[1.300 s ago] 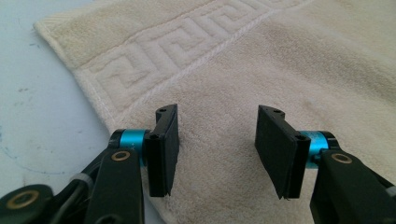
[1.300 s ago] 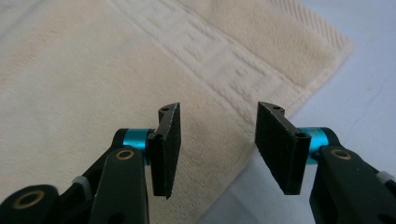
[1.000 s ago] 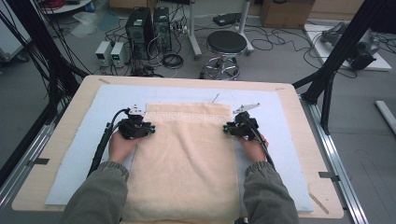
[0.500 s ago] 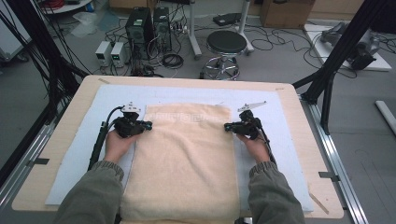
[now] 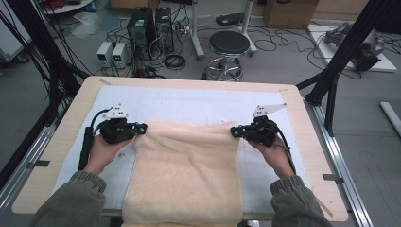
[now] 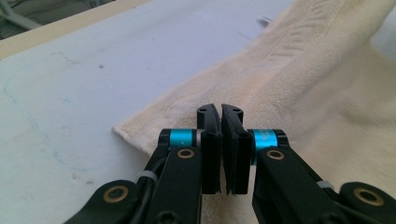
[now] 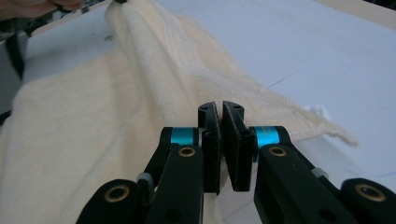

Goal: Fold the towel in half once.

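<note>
Both grippers clamped on the far edge of the cream towel (image 5: 184, 175), one at each far corner. Left gripper (image 5: 140, 128) pinches the far-left corner; in the left gripper view its jaws are pressed together with the towel hem (image 6: 187, 105) caught between them, left gripper (image 6: 221, 112). Right gripper (image 5: 235, 131) pinches the far-right corner; in the right gripper view the jaws are likewise closed on the terry edge, right gripper (image 7: 220, 109), with the frayed corner tip (image 7: 327, 126) sticking out just past them. Both sets of jaws have just been closing, towel between them. The far edge is raised off the surface and stretched between the two grippers, sagging slightly in the middle; the rest of the towel lies flat on the white mat (image 5: 189, 101) and hangs over the near edge of the wooden table (image 5: 56, 161). Left hand (image 5: 101, 151) and right hand (image 5: 276, 156) sit behind the grippers, olive sleeves at the bottom of the high view. Black stool (image 5: 229, 45) on the floor beyond the table.
</note>
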Demonstrator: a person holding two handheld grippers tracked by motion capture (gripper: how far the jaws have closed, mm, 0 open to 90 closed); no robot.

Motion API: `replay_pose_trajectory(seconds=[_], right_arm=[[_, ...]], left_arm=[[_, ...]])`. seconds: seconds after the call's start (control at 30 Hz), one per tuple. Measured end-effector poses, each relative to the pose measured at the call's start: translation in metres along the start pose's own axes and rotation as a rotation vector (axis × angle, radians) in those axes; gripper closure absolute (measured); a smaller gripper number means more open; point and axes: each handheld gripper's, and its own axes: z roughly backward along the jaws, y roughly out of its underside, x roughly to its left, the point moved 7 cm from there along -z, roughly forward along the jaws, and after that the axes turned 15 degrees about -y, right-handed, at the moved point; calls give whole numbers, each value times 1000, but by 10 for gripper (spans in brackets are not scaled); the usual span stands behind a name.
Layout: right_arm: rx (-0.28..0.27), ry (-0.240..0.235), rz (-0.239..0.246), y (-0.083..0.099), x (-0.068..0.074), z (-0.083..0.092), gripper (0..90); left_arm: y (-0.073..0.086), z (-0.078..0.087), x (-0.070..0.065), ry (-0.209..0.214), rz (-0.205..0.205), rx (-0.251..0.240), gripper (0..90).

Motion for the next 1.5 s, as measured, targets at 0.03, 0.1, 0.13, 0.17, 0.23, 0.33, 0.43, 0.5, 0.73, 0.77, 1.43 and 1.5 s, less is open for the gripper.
replay_pose_trajectory(seconds=[0.03,0.1,0.13,0.17,0.23,0.33,0.43,0.5,0.73,0.77,1.43,1.5], right_arm=[[0,-2,13,1,5,2,859],[11,-23,12,4,21,8,859],[12,-30,27,5,30,10,859],[6,-36,40,8,39,11,859],[32,-44,54,16,54,10,859],[47,-71,51,33,72,7,859],[74,-99,32,53,83,2,852],[92,-112,15,63,87,1,782],[24,-61,8,56,78,9,621],[34,-33,10,55,71,7,612],[133,20,-93,77,12,-35,743],[122,17,-85,74,13,-33,769]], left_arm=[[4,6,-6,13,-19,-8,859],[10,16,-16,26,-52,-21,859],[13,21,-22,30,-72,-31,858],[16,27,-27,39,-81,-35,858],[24,38,-36,50,-101,-42,857],[41,51,-48,83,-97,-39,848],[58,58,-59,125,-109,-9,772],[62,61,-61,141,-101,8,648],[49,55,-42,110,-42,-5,595],[47,51,-39,108,-34,-4,595],[59,-9,-36,99,-67,134,759],[57,-6,-35,95,-60,117,812]])
